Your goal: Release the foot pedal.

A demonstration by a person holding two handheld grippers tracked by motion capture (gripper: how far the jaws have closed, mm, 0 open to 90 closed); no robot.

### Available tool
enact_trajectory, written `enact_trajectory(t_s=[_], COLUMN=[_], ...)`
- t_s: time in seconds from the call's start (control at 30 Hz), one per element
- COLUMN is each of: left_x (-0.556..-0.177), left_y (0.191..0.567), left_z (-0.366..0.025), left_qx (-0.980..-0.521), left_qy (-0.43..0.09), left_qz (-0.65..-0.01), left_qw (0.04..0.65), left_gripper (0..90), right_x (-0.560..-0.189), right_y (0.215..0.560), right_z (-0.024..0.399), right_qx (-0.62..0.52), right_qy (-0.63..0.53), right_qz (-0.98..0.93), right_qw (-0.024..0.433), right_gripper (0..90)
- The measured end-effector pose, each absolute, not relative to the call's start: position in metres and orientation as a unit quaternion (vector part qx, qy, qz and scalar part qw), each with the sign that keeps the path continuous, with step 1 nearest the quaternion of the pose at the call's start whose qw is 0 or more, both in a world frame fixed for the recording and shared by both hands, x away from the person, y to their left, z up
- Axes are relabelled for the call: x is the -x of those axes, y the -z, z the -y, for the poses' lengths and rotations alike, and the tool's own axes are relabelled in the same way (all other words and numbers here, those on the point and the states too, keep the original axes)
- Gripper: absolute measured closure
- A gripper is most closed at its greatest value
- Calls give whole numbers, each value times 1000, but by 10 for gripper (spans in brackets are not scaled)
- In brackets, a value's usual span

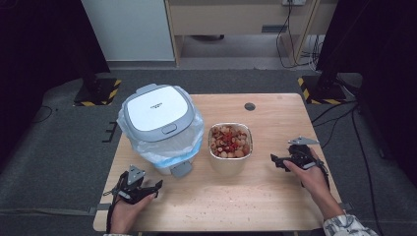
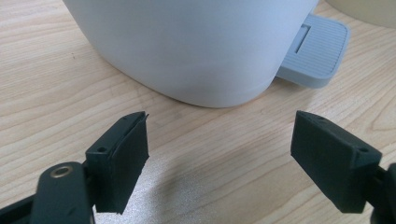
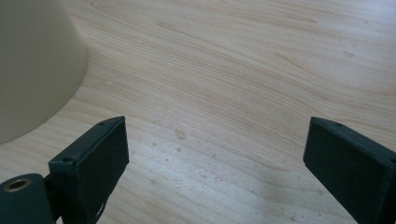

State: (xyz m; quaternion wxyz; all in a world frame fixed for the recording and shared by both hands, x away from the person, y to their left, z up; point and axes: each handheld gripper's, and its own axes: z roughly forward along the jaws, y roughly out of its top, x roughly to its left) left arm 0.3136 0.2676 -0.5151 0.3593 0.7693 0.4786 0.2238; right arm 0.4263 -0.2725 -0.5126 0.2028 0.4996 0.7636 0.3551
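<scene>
A white pedal bin (image 1: 160, 123) with a grey-rimmed lid and a plastic liner stands on the left half of the wooden table (image 1: 275, 196). Its grey foot pedal (image 1: 181, 168) sticks out toward me. To its right sits a foil container (image 1: 230, 142) full of reddish and pale food scraps. My left gripper (image 1: 158, 186) rests near the front left edge, open and empty, and its own view has the bin's white base (image 2: 196, 51) and pedal (image 2: 317, 53) close ahead. My right gripper (image 1: 273, 160) lies right of the container, open and empty, with the container's side (image 3: 32, 65) at the left of its view.
Small crumbs are scattered over the table's front middle (image 1: 216, 206). A round cable hole (image 1: 250, 106) sits near the far edge. Black stands with hazard-striped bases (image 1: 98, 93) (image 1: 319, 91) and loose cables (image 1: 339, 118) lie on the grey floor around the table.
</scene>
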Motion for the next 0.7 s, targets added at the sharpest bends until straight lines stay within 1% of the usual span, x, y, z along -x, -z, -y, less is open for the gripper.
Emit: enact_trajectory(t_s=[0.23,0.7], left_x=[-314,-315], left_y=[516,517], left_z=[-267,-266], left_qx=[-770,-773], left_qy=[-222,-219], left_qz=[-479,-479], left_qw=[357,354], left_gripper=[175,172], right_x=[-431,-434], right_y=[518,524], right_z=[273,265], right_qx=[-519,-521], right_qy=[-352,-339], right_qz=[-753,-757], right_qw=[202,200], right_gripper=[67,54])
